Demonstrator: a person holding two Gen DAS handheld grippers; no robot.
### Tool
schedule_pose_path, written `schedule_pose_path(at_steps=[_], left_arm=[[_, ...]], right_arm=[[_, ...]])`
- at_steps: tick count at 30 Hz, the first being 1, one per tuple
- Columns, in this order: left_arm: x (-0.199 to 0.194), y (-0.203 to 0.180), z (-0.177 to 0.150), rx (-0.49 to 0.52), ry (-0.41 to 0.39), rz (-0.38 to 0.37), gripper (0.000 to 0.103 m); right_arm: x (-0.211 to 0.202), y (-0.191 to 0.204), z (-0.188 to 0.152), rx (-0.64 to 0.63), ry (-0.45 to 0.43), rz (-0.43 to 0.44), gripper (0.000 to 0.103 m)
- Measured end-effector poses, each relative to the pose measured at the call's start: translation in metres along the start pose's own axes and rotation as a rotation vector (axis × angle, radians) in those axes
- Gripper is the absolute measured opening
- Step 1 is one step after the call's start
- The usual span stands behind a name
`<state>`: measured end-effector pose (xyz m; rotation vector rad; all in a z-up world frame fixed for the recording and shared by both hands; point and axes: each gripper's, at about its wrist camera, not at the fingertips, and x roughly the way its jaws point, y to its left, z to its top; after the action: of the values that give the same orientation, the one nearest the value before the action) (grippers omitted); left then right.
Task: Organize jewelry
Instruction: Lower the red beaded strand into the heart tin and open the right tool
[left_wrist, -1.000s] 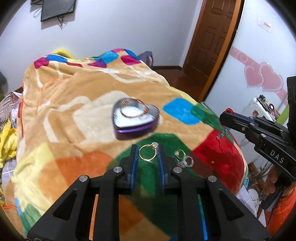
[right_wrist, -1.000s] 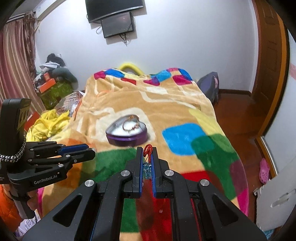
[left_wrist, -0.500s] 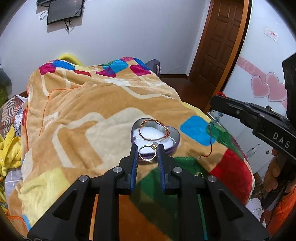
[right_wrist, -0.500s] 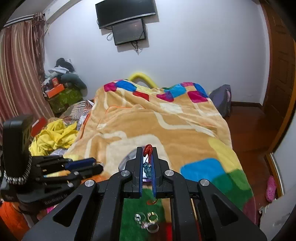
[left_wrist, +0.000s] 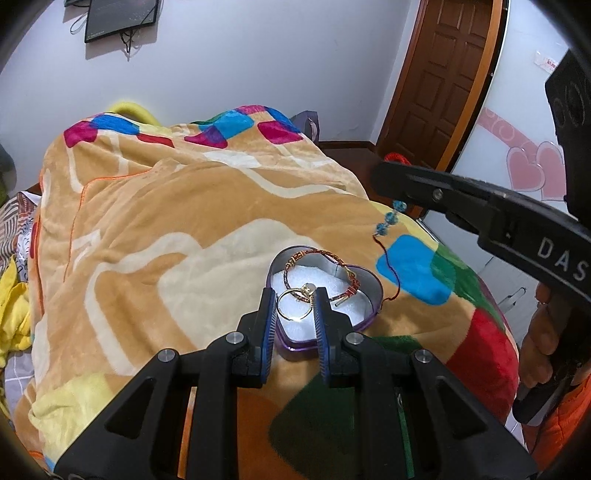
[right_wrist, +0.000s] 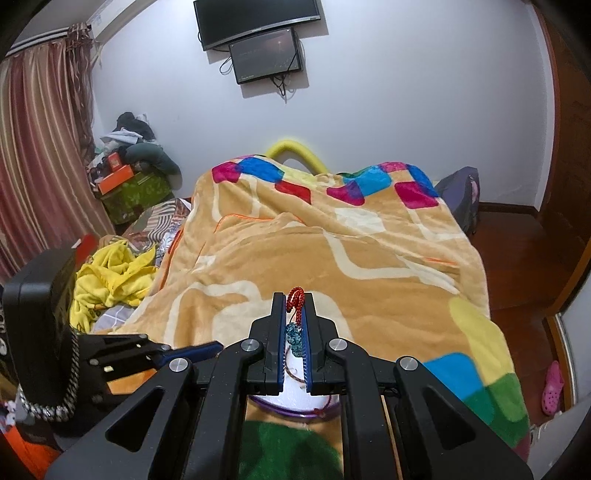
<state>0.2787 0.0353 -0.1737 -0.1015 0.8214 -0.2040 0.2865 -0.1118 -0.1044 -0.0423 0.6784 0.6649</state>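
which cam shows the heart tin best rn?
Left wrist. The heart tin is nearly whole there: purple wall, white lining, red bracelet inside, gold ring held by the left tool above it. Right wrist shows only a purple rim sliver beneath the right tool.

A heart-shaped purple tin (left_wrist: 369, 317) is sitting on the patchwork fleece blanket (left_wrist: 177, 229) covering the bed, with a red cord bangle (left_wrist: 320, 274) lying inside. The left gripper (left_wrist: 294, 308) is holding a gold ring (left_wrist: 295, 304) over the tin's near edge. To its right, the right gripper (right_wrist: 294, 325) is dangling a red cord bracelet with blue beads (left_wrist: 387, 223) above the tin's far side.
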Motion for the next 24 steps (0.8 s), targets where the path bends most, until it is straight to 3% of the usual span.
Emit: schedule_pose_path(at_steps=[7, 18, 24], left_arm=[[0.011, 0.0, 0.001, 0.001, 0.013, -0.007, 0.019], [0.023, -0.003, 0.001, 0.024, 0.039, -0.008, 0.019], [0.031, -0.004, 0.002, 0.031, 0.059, -0.01, 0.019]], right_arm=[[0.004, 0.002, 0.005, -0.006, -0.004, 0.013, 0.006], [0.027, -0.005, -0.002, 0.009, 0.073, 0.012, 0.006], [0.013, -0.002, 0.011, 0.003, 0.026, 0.019, 0.007]])
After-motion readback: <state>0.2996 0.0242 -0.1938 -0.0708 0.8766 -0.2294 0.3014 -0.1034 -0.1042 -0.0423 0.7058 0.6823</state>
